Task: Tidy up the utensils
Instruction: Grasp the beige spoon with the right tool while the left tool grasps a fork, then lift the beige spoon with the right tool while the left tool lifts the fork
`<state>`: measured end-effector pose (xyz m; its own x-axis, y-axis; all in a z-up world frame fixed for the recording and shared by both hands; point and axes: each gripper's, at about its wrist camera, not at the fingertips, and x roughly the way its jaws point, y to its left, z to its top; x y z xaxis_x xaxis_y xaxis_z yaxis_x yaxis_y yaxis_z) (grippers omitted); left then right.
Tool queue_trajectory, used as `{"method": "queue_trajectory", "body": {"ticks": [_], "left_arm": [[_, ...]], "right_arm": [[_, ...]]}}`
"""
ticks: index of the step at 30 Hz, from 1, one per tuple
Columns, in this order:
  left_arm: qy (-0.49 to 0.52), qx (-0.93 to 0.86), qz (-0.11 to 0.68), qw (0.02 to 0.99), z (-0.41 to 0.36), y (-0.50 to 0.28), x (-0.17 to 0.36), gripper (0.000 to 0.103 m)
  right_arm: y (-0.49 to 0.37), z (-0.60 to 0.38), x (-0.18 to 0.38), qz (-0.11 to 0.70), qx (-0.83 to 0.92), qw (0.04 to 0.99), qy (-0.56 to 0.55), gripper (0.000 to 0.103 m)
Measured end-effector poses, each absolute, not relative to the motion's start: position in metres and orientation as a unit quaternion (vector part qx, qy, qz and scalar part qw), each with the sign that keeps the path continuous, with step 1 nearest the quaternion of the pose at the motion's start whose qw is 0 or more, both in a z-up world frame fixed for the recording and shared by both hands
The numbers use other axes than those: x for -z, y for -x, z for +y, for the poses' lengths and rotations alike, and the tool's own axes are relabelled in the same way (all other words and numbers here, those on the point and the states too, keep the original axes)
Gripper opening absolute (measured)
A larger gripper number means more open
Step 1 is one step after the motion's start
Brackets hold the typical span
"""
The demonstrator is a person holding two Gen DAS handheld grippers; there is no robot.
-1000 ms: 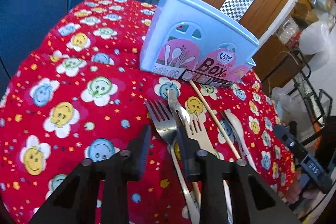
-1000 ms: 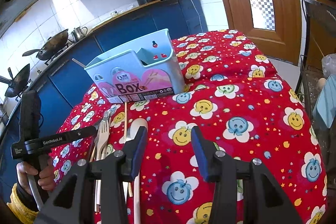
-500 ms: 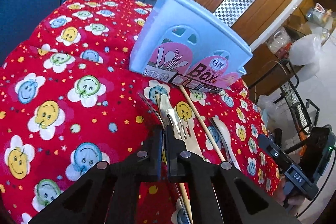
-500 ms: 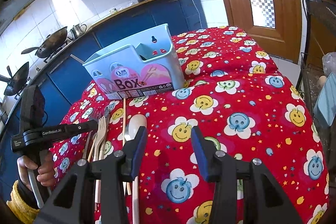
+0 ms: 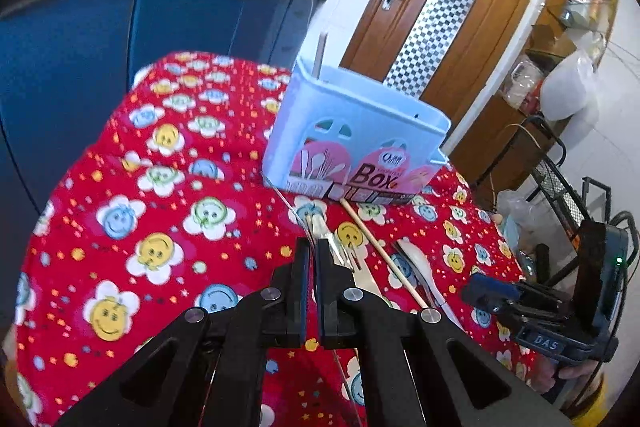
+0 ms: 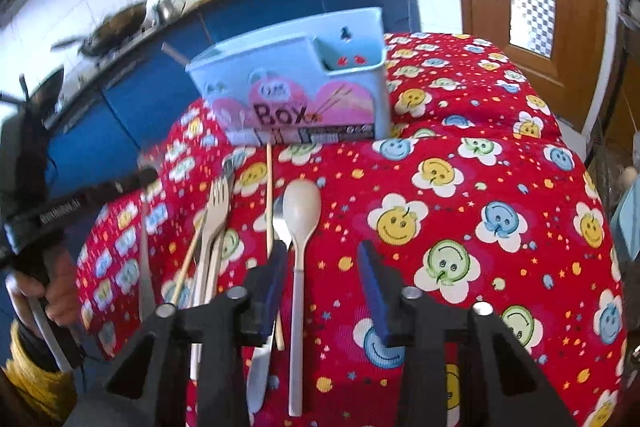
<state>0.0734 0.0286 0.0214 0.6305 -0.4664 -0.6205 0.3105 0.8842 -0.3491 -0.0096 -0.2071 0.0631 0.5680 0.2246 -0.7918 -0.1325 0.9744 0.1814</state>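
Observation:
A light blue utensil box with a pink "Box" label stands on the red smiley tablecloth; it also shows in the right wrist view. My left gripper is shut on a metal fork, seen edge-on and lifted off the cloth. In the right wrist view the fork hangs from the left gripper. My right gripper is open and empty above a beige spoon. A beige fork, chopsticks and a knife lie beside it.
The table is covered by a red cloth. Blue kitchen cabinets stand behind it. A wooden door is at the back right. A wire rack stands right of the table.
My left gripper closed on the metal fork and lifted it off the cloth. My right gripper moved forward over the beige spoon, still open.

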Motion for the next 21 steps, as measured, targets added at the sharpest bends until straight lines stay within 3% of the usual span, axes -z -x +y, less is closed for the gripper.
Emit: {"method": "queue_trajectory", "body": {"ticks": [3,9,15,21], "left_arm": [[0.095,0.216,0.356,0.904,0.029,-0.069,-0.027,0.002],[0.092,0.219,0.344,0.909,0.030,-0.064,-0.031,0.002],[0.093,0.222,0.342,0.908,0.032,-0.063,-0.031,0.002],[0.087,0.224,0.337,0.910,0.029,-0.063,-0.034,0.002]], "right_arm": [[0.008,-0.200,-0.061,0.480,-0.114,0.869,-0.030,0.025],[0.004,-0.190,-0.057,0.520,-0.131,0.844,-0.007,0.023],[-0.011,-0.187,-0.050,0.546,-0.129,0.828,0.006,0.013],[-0.038,-0.183,-0.049,0.575,-0.137,0.807,0.019,0.012]]}}
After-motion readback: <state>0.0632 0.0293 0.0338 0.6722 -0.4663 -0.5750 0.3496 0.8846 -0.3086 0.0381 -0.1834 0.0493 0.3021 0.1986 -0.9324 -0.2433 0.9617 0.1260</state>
